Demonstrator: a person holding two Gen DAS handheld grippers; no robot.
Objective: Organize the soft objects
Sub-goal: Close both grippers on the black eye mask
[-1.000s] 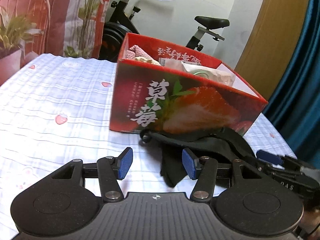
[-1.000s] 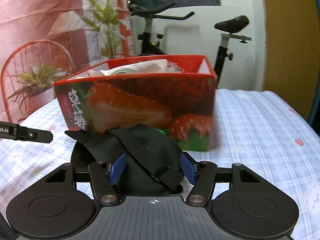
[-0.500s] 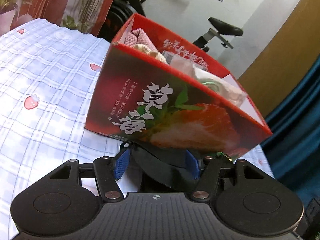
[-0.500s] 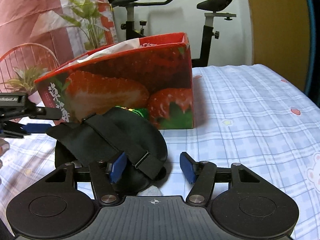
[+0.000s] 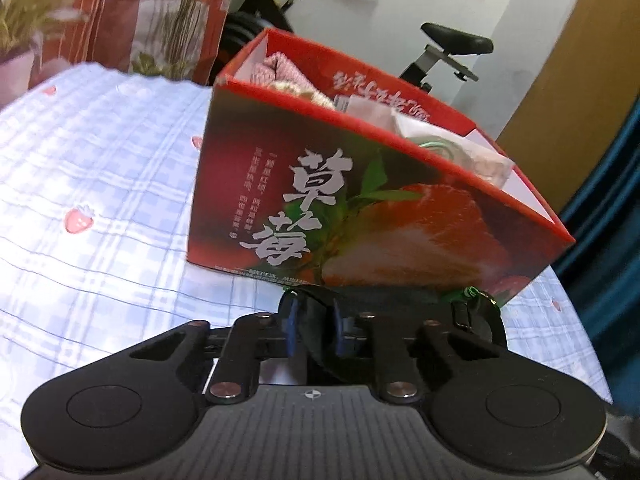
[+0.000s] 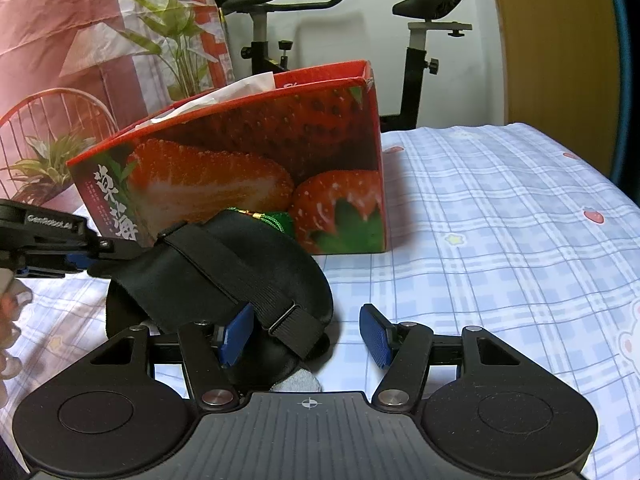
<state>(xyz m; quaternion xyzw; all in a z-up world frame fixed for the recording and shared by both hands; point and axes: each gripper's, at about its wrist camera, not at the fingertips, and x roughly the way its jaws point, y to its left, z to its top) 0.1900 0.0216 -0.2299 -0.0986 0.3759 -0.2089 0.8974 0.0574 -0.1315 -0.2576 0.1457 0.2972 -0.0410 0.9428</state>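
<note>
A black padded eye mask with an elastic strap (image 6: 224, 264) lies on the checked cloth in front of a red strawberry box (image 6: 256, 168). My left gripper (image 5: 313, 330) is shut on the mask's left end (image 5: 312, 312); it shows at the left of the right wrist view (image 6: 86, 254). My right gripper (image 6: 306, 338) is open, its left pad against the strap, its right pad clear of the mask. The box (image 5: 360, 208) holds soft items, a pink knit piece (image 5: 280, 72) among them.
A green tasselled thing (image 6: 260, 216) peeks from behind the mask at the box's foot. The checked tablecloth (image 6: 500, 240) stretches right of the box. An exercise bike (image 6: 420, 40), plants and a red wire chair (image 6: 48, 128) stand behind the table.
My left gripper moved in to the mask and closed on its end. My right gripper opened, released the mask and shifted right.
</note>
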